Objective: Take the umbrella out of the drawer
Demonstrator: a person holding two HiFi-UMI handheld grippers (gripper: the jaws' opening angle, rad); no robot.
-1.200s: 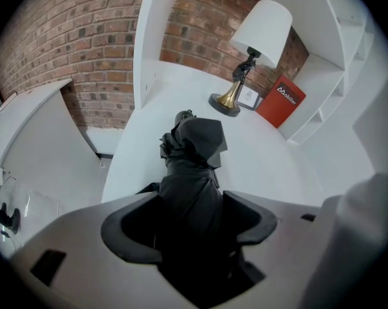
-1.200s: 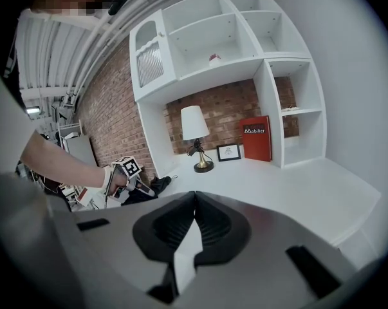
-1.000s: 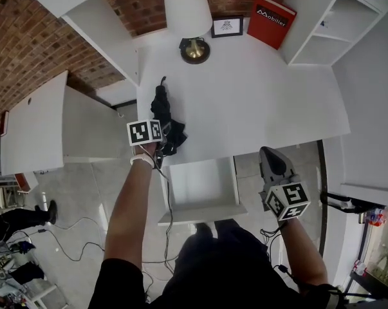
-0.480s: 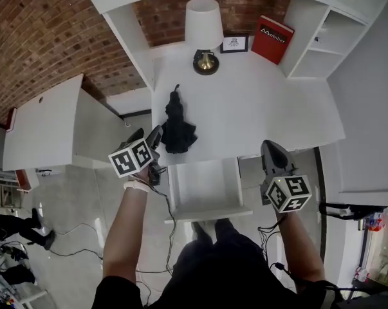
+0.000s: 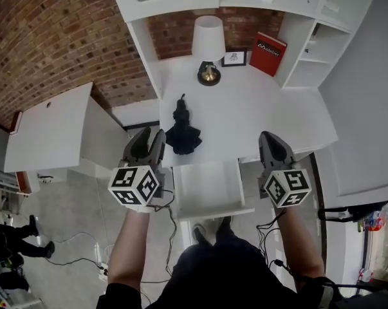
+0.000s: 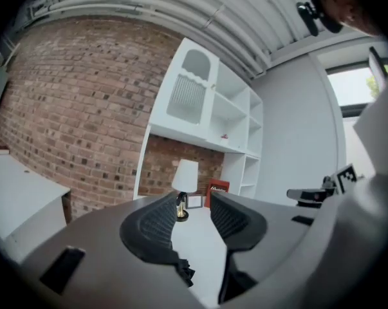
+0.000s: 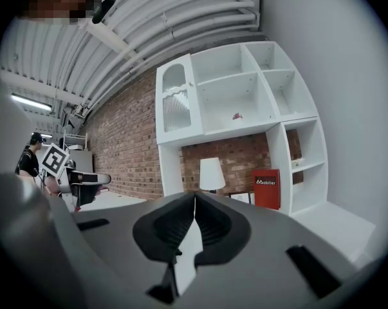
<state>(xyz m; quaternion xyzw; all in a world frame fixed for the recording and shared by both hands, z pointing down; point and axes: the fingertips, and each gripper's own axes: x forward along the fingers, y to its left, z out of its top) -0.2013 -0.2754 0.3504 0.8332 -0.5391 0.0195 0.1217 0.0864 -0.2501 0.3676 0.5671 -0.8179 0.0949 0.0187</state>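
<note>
Lying on the counter (image 5: 258, 108), the umbrella (image 5: 183, 129) is already out, at 11 o'clock from the open drawer (image 5: 210, 188). The left gripper (image 5: 149, 137) has its fingers apart; they have just been closing, on nothing. The right gripper (image 5: 269, 140) keeps its fingers together, empty. I think only pushing the drawer shut remains.

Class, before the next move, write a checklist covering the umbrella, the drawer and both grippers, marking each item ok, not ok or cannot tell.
1. Umbrella out, lying on the desk: ok.
2. Drawer pushed shut: not ok, it stands open.
3. Left gripper empty: ok; its jaws are apart, have just been closing, with nothing between them.
4. Right gripper empty: ok, jaws together.
5. Both grippers clear of the umbrella: ok.
</note>
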